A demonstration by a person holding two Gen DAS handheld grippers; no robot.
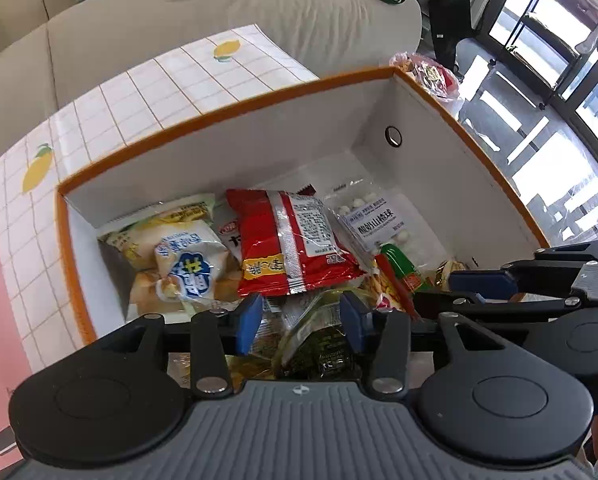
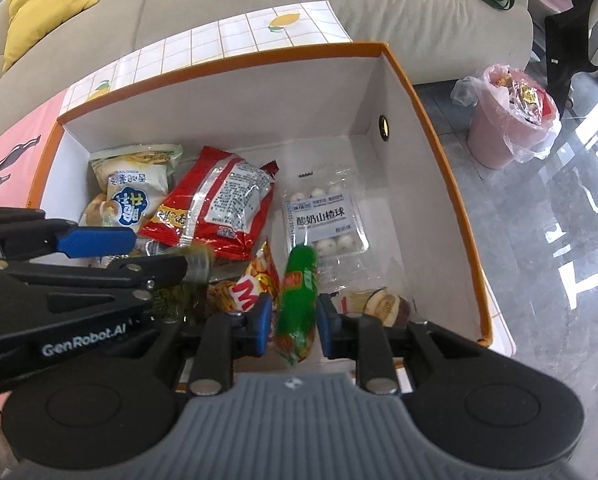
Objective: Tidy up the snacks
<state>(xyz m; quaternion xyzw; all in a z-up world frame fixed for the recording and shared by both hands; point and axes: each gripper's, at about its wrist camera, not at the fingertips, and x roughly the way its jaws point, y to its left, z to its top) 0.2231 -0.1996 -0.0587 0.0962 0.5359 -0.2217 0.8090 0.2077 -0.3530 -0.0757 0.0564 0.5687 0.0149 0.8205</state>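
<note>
An orange-rimmed white box holds several snack packs: a red bag, a white-and-blue bread pack and a clear pack of white balls. My left gripper is open over a dark green packet, low in the box. My right gripper is open, its blue pads either side of a green sausage-shaped snack that looks blurred. The left gripper's fingers show in the right wrist view; the right's show in the left.
The box sits on a lemon-print grid tablecloth. A beige sofa stands behind, with a yellow cushion. A pink bin with a plastic liner stands on the glossy floor to the right.
</note>
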